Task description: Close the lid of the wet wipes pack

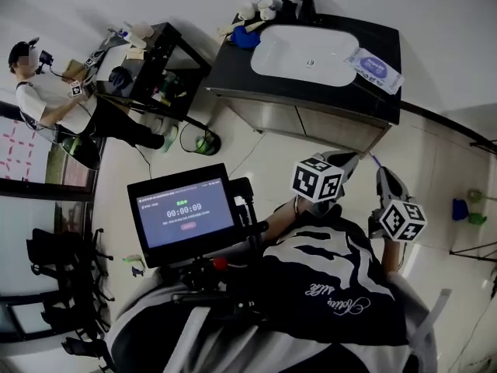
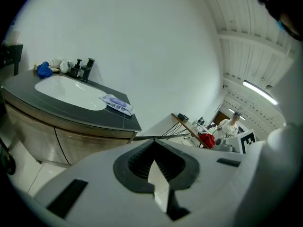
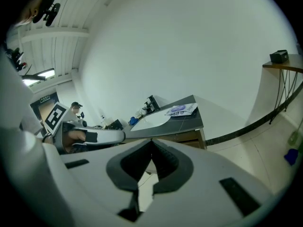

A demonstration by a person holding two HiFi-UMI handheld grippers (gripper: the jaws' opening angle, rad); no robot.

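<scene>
The wet wipes pack [image 1: 374, 68], white with a purple label, lies flat on the right end of the dark vanity counter [image 1: 373, 107]. It also shows in the left gripper view [image 2: 116, 104] and the right gripper view [image 3: 180, 110]. Whether its lid is up or down is too small to tell. Both grippers hang over the floor, well short of the counter. My left gripper [image 1: 345, 162] is shut with nothing in it, as the left gripper view [image 2: 154, 143] shows. My right gripper [image 1: 386, 179] is also shut and empty [image 3: 151, 143].
A white sink [image 1: 268, 64] fills the counter's middle, with a black faucet [image 1: 304, 2], cups and a blue cloth [image 1: 245, 37] behind it. A black cart [image 1: 167, 61] and another person [image 1: 35, 92] are at the left. A monitor [image 1: 185, 212] sits on my chest rig.
</scene>
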